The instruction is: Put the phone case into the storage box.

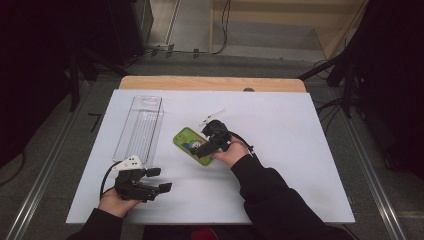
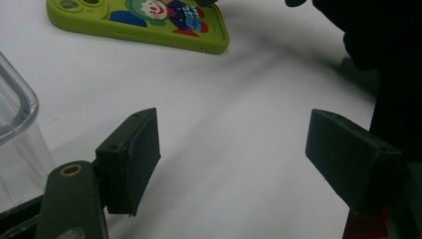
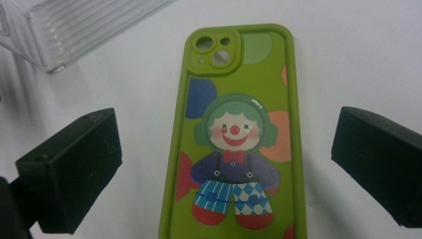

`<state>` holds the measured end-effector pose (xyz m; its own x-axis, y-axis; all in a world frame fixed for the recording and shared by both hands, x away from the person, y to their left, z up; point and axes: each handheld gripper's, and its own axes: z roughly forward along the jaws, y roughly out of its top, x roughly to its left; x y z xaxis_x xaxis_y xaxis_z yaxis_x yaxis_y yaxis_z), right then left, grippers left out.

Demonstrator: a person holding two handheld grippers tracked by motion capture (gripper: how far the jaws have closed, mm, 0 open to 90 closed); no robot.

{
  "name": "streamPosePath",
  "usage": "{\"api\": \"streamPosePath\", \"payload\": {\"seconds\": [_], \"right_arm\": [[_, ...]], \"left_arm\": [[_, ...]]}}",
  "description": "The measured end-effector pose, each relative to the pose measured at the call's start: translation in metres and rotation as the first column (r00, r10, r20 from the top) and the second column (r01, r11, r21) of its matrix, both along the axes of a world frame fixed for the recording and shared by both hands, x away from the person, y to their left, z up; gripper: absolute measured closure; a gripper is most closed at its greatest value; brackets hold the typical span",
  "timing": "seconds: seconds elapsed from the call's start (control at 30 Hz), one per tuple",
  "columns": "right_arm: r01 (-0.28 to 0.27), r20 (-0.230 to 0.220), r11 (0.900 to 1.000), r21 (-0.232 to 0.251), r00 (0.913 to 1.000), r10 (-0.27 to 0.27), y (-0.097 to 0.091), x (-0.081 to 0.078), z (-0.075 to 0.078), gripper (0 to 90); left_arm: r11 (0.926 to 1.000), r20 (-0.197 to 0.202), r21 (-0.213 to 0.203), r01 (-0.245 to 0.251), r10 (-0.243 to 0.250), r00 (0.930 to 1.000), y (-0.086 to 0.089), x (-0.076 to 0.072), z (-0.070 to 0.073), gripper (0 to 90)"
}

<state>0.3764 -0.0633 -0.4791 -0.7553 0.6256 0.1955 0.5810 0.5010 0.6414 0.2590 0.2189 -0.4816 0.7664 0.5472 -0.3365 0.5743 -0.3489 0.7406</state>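
A green phone case [image 1: 184, 137] with a clown picture lies flat on the white table [image 1: 280, 150], camera cut-out pointing away from the person. My right gripper [image 1: 202, 146] hovers low over its near end. In the right gripper view the case [image 3: 234, 99] lies between the two wide-apart jaws of the right gripper [image 3: 229, 139], and neither pad touches it. My left gripper [image 1: 160, 180] rests near the front left of the table, open with nothing between its jaws. In the left gripper view the left gripper [image 2: 234, 134] faces bare white surface, with the case [image 2: 144, 22] farther off.
A clear ribbed plastic container [image 1: 140, 125] stands lengthwise at the left, just beyond the left gripper; its corner [image 2: 15, 129] is close beside the left jaw. The right forearm's dark sleeve [image 1: 270, 190] crosses the front middle. The wooden table edge [image 1: 210, 82] runs along the back.
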Motion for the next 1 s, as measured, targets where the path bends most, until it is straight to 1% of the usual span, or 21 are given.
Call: {"api": "streamPosePath", "payload": {"seconds": [0.07, 0.13, 0.2, 0.27, 0.4, 0.6, 0.7, 0.77, 0.97, 1.0], "right_arm": [[-0.008, -0.008, 0.9999, -0.012, 0.9999, 0.008, 0.0, 0.0, -0.005, 0.0], [-0.014, -0.002, 0.9997, -0.02, 0.9999, 0.014, 0.0, 0.0, -0.006, 6.8], [-0.011, 0.004, 0.9995, -0.029, 0.9999, 0.011, 0.001, 0.0, -0.007, 6.8], [-0.005, -0.007, 0.9992, -0.04, 1.0, 0.004, 0.002, 0.0, -0.01, 6.8], [0.006, -0.011, 0.9987, -0.05, 0.9999, -0.007, 0.003, 0.0, -0.014, 6.8], [-0.013, -0.014, 0.9976, -0.069, 0.9998, 0.012, 0.005, 0.0, -0.021, 6.8], [-0.006, -0.014, 0.9969, -0.078, 0.9999, 0.005, 0.005, 0.0, -0.025, 6.8], [-0.007, -0.014, 0.9971, -0.076, 0.9999, 0.006, 0.005, -0.001, -0.025, 6.8], [-0.002, -0.007, 0.9968, -0.08, 1.0, 0.001, 0.005, -0.002, -0.025, 6.8], [-0.008, 0.005, 0.996, -0.089, 0.9999, 0.009, 0.006, -0.003, -0.026, 6.8]], "left_arm": [[1.0, 0.0, -0.002, -0.001, 0.001, 1.0, 0.0, 0.0, 0.0, 22.4], [1.0, 0.001, -0.001, 0.0, 0.0, 1.0, 0.0, 0.0, 0.0, 22.4], [1.0, 0.0, -0.001, 0.0, 0.0, 1.0, 0.0, 0.0, 0.0, 22.4], [1.0, 0.001, 0.0, 0.0, 0.0, 1.0, 0.0, 0.0, 0.0, 22.4], [1.0, 0.002, 0.0, 0.0, 0.0, 1.0, 0.0, 0.0, 0.0, 22.4], [1.0, 0.001, 0.002, 0.003, -0.003, 1.0, 0.0, 0.0, 0.0, 22.4], [1.0, 0.001, 0.002, 0.002, -0.002, 1.0, 0.0, 0.0, 0.0, 22.4], [1.0, 0.001, 0.003, 0.002, -0.002, 1.0, 0.0, 0.0, 0.0, 22.4], [1.0, 0.001, 0.003, 0.001, -0.001, 1.0, 0.0, 0.0, 0.0, 22.4], [1.0, 0.001, 0.003, 0.001, -0.001, 1.0, 0.0, 0.0, 0.0, 22.4]]}}
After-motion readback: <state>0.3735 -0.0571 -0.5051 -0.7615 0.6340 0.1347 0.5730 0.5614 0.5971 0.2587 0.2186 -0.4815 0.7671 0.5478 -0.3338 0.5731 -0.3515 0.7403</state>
